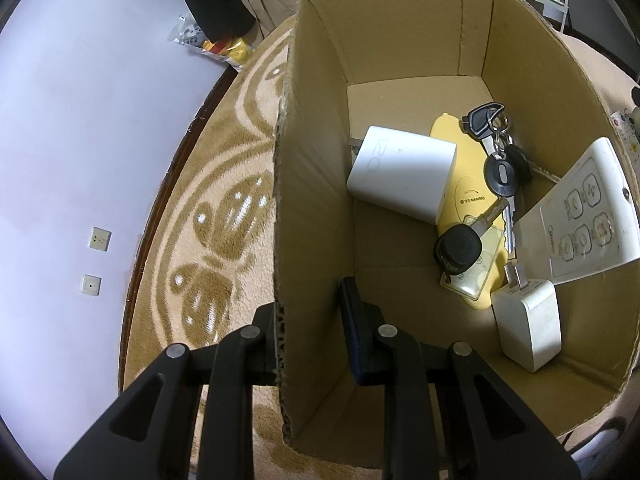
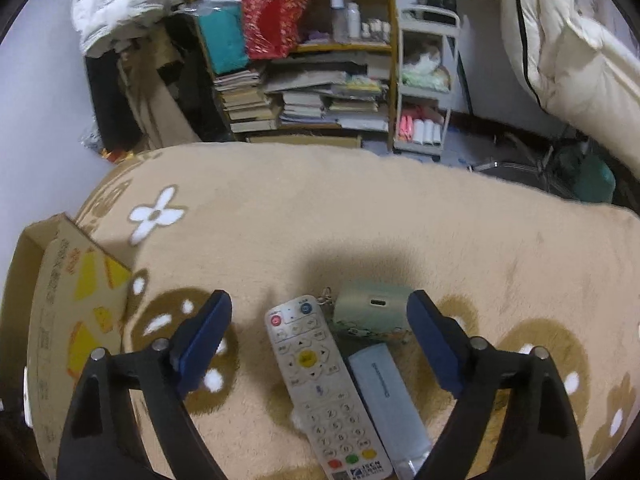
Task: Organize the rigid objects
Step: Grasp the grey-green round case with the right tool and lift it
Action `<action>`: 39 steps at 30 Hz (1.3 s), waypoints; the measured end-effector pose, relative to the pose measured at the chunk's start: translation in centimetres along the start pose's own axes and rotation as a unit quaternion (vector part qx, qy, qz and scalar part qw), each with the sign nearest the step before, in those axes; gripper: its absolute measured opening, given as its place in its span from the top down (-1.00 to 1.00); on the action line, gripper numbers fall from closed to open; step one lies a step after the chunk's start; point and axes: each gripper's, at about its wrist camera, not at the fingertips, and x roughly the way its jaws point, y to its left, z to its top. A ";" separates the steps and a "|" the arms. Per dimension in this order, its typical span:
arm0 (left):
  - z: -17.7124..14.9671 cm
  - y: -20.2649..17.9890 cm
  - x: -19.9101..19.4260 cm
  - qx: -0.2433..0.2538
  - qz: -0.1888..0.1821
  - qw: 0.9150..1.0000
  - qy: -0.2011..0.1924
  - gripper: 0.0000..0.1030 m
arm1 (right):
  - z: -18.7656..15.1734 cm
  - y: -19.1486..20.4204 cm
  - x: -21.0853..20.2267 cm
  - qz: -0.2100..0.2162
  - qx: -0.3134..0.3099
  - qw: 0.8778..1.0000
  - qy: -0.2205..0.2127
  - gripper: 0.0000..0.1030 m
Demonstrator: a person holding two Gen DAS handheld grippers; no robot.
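Left gripper [image 1: 310, 320]: clamped on cardboard box [image 1: 316, 184] wall. Right gripper [image 2: 320, 328]: wide open, empty, straddling remote [image 2: 320, 384] beside box.

Dim warm indoor light, soft shadows, strong fisheye bending, dark corners.

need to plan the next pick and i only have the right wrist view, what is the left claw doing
Observer: The left claw is clamped on the side wall of the cardboard box, one finger inside, one outside.
Operator: anything in the box yet
Observer: Yes, a large white charger lies on a yellow case.
Operator: what else
Observer: A bunch of keys, a small white plug adapter and a white remote leaning on the right wall.
Operator: room for my remote
Observer: Probably; bare box floor shows in front of the large white charger.
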 end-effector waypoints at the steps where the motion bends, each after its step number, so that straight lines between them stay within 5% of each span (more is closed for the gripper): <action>1: 0.0 0.0 0.0 0.000 0.000 1.000 0.000 0.56 | 0.0 -0.2 0.2 -0.004 0.001 1.000 0.002 -0.81; 10: 0.1 0.1 0.2 0.001 0.000 1.000 0.001 0.55 | -0.4 -2.3 1.4 -0.020 0.017 1.000 0.018 -0.66; 16: 0.1 0.2 0.2 0.000 -0.001 1.000 0.000 0.55 | -0.4 -3.3 1.8 -0.023 0.035 0.999 0.030 -0.12; 22: 0.1 0.3 0.2 0.000 -0.002 1.000 0.000 0.55 | -0.7 -3.1 0.9 -0.042 0.058 0.997 0.002 -0.10; 39: 0.1 0.3 0.2 0.001 -0.002 1.000 -0.001 0.55 | 1.3 5.3 -8.2 0.089 0.003 0.991 -0.099 -0.10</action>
